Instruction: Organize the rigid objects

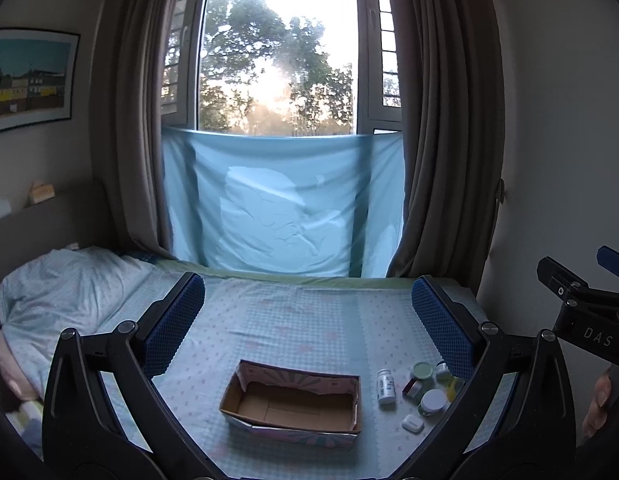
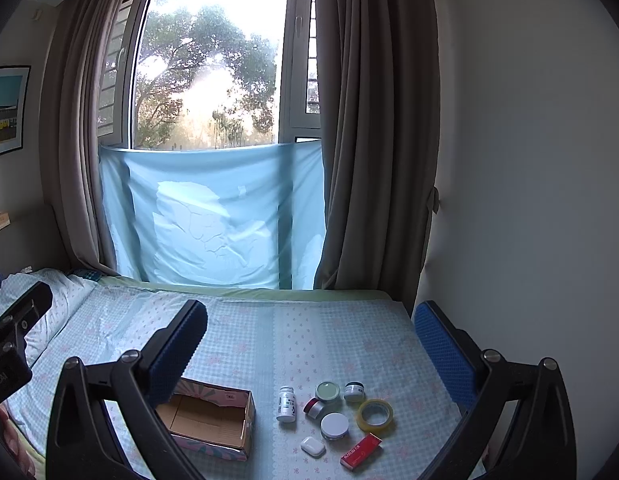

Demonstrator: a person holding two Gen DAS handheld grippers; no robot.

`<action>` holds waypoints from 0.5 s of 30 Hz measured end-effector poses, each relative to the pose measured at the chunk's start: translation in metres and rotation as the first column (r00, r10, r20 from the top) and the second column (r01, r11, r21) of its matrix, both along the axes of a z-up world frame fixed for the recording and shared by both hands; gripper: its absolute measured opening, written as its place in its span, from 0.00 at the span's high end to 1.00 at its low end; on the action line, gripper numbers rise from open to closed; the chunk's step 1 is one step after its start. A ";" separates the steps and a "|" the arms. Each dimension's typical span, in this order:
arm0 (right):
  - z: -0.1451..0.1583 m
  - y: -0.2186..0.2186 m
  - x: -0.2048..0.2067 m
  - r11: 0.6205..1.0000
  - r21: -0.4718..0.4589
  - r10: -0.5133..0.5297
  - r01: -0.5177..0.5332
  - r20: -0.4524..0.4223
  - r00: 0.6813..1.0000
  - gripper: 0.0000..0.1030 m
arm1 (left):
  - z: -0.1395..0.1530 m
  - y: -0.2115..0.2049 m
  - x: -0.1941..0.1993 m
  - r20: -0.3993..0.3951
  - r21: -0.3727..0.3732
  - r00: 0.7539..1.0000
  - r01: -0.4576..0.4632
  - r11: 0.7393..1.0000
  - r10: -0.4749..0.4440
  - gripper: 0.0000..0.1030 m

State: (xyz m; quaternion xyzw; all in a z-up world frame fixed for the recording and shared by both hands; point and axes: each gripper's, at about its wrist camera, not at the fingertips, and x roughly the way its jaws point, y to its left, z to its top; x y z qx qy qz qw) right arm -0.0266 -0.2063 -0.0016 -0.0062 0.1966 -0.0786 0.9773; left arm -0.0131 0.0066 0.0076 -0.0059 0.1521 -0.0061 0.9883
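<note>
An open cardboard box (image 2: 207,420) sits on the bed (image 2: 269,340), its inside bare, and just to its right lies a loose cluster of small hard items: a white pill bottle (image 2: 286,404) standing upright, a pale green-lidded jar (image 2: 327,391), a small dark-lidded jar (image 2: 354,391), a red-and-silver jar (image 2: 315,408) lying on its side, a white-lidded jar (image 2: 334,426), a roll of yellowish tape (image 2: 374,415) lying flat, a white earbud case (image 2: 312,447) and a red flat carton (image 2: 360,452). The grouping beside an empty container suggests the items are meant to go into the box, none yet placed.

The right gripper (image 2: 309,340) hovers above and short of the cluster, its blue-padded fingers (image 2: 443,350) spread wide with nothing between them; the items lie low in its view, roughly centred between the fingers, so it seems best placed to reach them. The left gripper (image 1: 305,312) also hangs with fingers wide apart and empty, the box centred beneath its gap and the cluster near its right finger. Both are well apart from the objects.
</note>
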 end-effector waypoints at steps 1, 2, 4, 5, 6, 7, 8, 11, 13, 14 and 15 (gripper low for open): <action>0.000 0.000 0.000 1.000 0.000 0.000 0.000 0.001 1.000 0.00 | 0.001 -0.002 0.000 0.001 0.005 1.000 -0.004 1.000 0.004 0.00; 0.000 -0.001 0.000 1.000 0.000 -0.001 0.001 0.003 1.000 0.00 | 0.002 -0.003 0.000 0.001 0.010 1.000 -0.007 1.000 0.007 0.00; 0.000 0.000 -0.003 1.000 0.001 -0.003 0.003 0.007 1.000 0.00 | 0.003 -0.003 0.001 -0.002 0.020 1.000 -0.014 1.000 0.014 0.00; -0.002 -0.001 -0.003 1.000 0.002 -0.002 0.002 0.008 1.000 0.00 | 0.002 -0.004 0.001 -0.002 0.021 1.000 -0.017 1.000 0.017 0.00; -0.001 -0.002 -0.003 1.000 0.003 -0.003 0.003 0.010 1.000 0.00 | 0.002 -0.004 0.001 -0.003 0.020 1.000 -0.016 1.000 0.016 0.00; -0.002 -0.002 -0.004 1.000 0.001 -0.004 0.004 0.012 1.000 0.00 | 0.002 -0.005 0.000 -0.003 0.019 1.000 -0.015 1.000 0.015 0.00; -0.001 -0.002 -0.004 1.000 0.000 -0.005 0.005 0.013 1.000 0.00 | 0.002 -0.005 0.000 -0.004 0.018 1.000 -0.017 1.000 0.017 0.00; -0.001 -0.001 -0.004 1.000 -0.002 -0.005 0.005 0.014 1.000 0.00 | 0.001 -0.005 -0.001 -0.001 0.021 1.000 -0.023 1.000 0.023 0.00; -0.001 -0.002 -0.004 1.000 -0.003 -0.003 0.003 0.014 1.000 0.00 | 0.000 -0.005 -0.002 0.001 0.022 1.000 -0.025 0.999 0.025 0.00; -0.001 -0.002 -0.004 1.000 -0.002 -0.003 0.003 0.014 1.000 0.00 | -0.001 -0.005 -0.002 0.000 0.022 1.000 -0.026 0.999 0.026 0.00; 0.000 -0.002 -0.004 1.000 -0.001 -0.003 0.003 0.015 1.000 0.00 | -0.001 -0.005 -0.002 0.001 0.021 1.000 -0.025 0.999 0.025 0.00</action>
